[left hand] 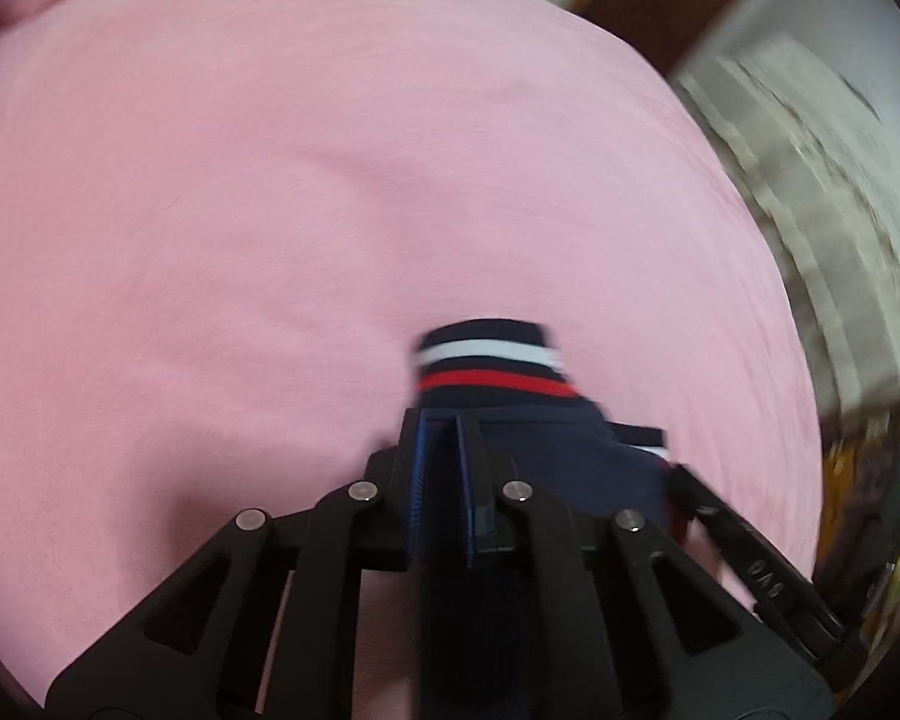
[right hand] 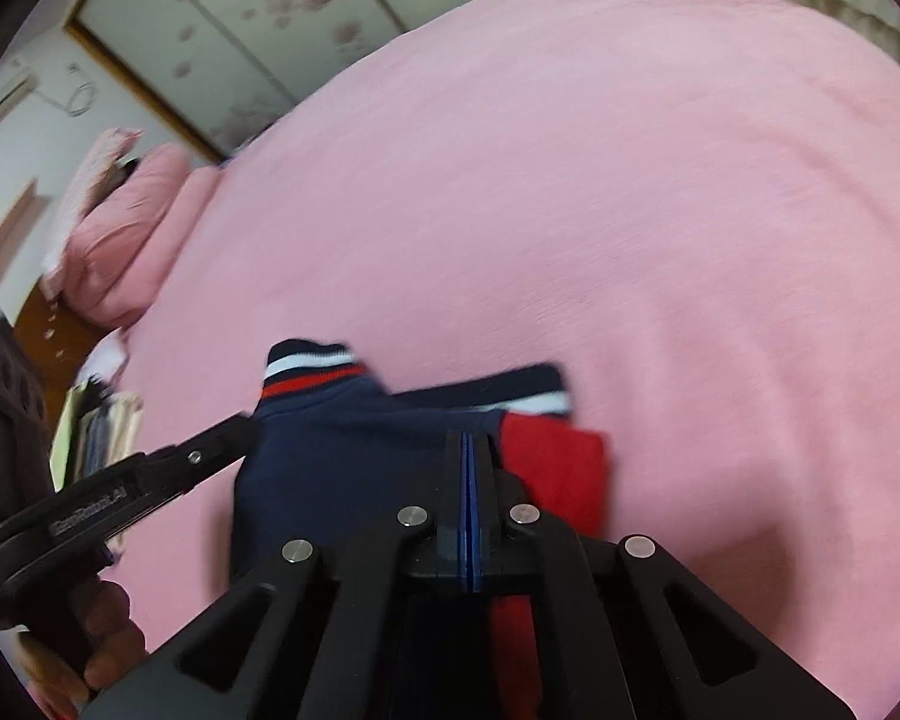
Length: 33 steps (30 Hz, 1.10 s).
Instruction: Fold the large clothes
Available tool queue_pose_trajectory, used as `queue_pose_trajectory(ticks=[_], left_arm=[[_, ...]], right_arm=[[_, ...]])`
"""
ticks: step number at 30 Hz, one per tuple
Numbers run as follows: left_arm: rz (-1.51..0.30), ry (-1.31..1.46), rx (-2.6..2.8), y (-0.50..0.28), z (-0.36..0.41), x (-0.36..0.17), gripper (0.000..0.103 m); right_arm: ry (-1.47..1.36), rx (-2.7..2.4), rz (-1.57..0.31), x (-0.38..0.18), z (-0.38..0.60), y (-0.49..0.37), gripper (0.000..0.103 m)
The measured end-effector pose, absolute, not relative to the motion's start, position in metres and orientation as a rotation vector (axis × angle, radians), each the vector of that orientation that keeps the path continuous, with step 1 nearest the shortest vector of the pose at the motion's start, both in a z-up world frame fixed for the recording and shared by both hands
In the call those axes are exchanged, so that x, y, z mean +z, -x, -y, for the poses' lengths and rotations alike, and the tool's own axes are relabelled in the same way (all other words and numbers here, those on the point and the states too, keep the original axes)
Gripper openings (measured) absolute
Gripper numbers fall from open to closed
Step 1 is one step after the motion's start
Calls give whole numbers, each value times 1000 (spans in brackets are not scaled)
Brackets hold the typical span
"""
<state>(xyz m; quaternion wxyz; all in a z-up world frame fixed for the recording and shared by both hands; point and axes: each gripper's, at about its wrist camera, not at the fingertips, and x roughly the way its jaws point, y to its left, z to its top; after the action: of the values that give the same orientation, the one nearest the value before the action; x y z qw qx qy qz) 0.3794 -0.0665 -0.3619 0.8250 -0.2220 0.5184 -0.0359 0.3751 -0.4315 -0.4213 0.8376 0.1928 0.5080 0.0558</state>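
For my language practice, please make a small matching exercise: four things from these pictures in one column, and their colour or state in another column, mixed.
Things:
1. bed cover
2. striped cuff
3. right gripper
4. pillow

Descriptions:
A. shut on the navy garment
B. lies at the far left end of the bed
C. plain pink, spread under everything
D. navy with a white and a red band

Pairs: 1-C, 2-D, 3-A, 4-B

A pink bedsheet (right hand: 570, 210) fills most of the frame, with pink pillows (right hand: 126, 240) at left, a floral-patterned sliding panel (right hand: 240, 18) across the top, and a wall air conditioner (right hand: 0, 99) at upper left.
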Motion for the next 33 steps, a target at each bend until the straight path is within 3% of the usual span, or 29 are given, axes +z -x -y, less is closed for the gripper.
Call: queue_pose_trajectory(ticks=[5,8,12,17,22,27,33], left_arm=[[-1051,601,-181,-352,56,-344,6],[-1066,607,-305,-346,76,-333,6],[-1133,470,-224,-347,108,-352,6],[-1120,514,-124,-349,93,-358,1],[-1128,483,-128,-330,85,-338,1],[-1192,497,-265,-300,115,-325,1],[-1252,492,-181,-263,117,-344,1]], right_arm=[[-447,154,-1010,-391,439,-355,0],[-525,357,-1087,-392,423,-346,0],[-427,346,-1160,-408,399,-339,0],[-299,69,-1119,-414,437,-333,0],[-410,34,-1110,-405,486,-322,0],[-383,331,-1077,-372,447,-297,0],[-311,424,-1181,-400,401,-281,0]])
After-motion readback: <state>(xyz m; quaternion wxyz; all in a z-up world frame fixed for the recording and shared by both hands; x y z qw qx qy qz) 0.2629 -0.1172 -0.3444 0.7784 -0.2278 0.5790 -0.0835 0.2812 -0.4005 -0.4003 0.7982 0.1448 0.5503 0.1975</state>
